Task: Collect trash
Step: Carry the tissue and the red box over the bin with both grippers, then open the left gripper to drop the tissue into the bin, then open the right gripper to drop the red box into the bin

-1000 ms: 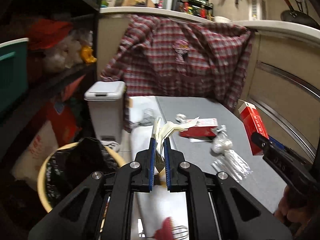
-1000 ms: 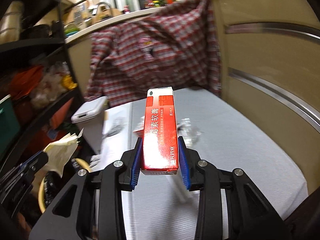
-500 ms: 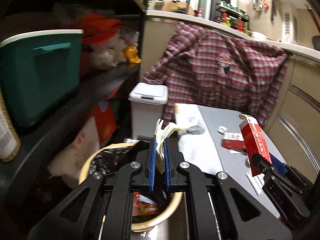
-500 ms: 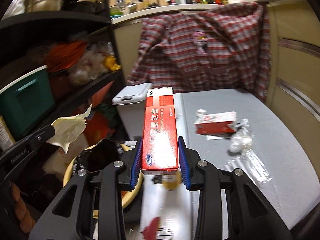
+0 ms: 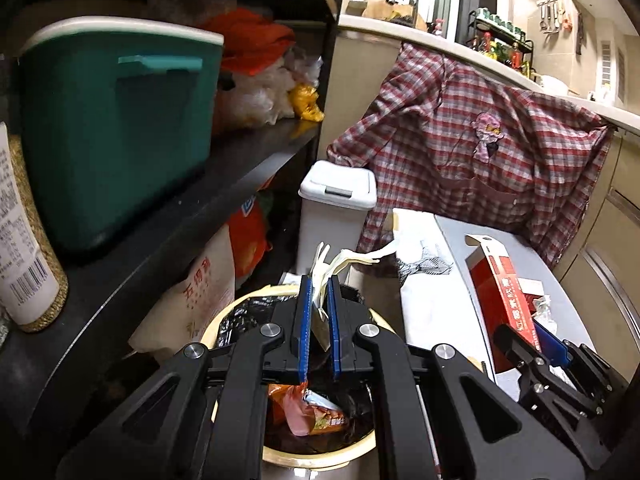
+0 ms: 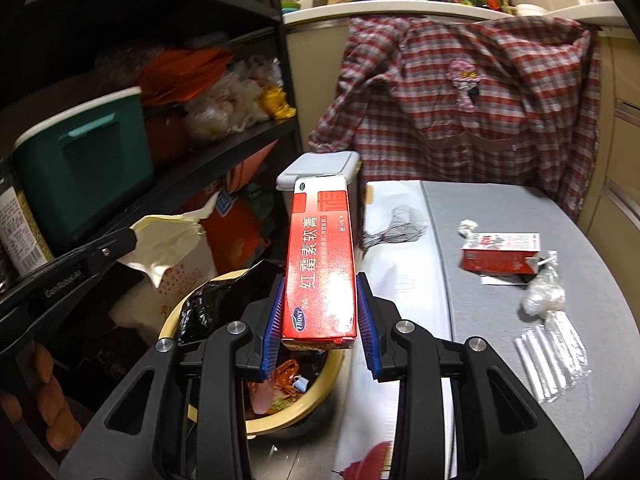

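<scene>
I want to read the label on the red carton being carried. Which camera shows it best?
The right wrist view: the red carton faces the lens, printed side lit, clamped upright in the right hand-held gripper. The left wrist view shows it obliquely at the edge.

The right gripper (image 6: 320,320) clamps a tall red cardboard ointment box (image 6: 320,260) at frame centre, above a round yellow bin lined with black plastic (image 6: 332,364). At left, the left gripper (image 6: 134,240) pinches crumpled cream paper (image 6: 168,240). On the grey table (image 6: 500,208) at right lie a small red-and-white carton (image 6: 500,254) and, apparently, clear plastic wrap (image 6: 552,344).
</scene>
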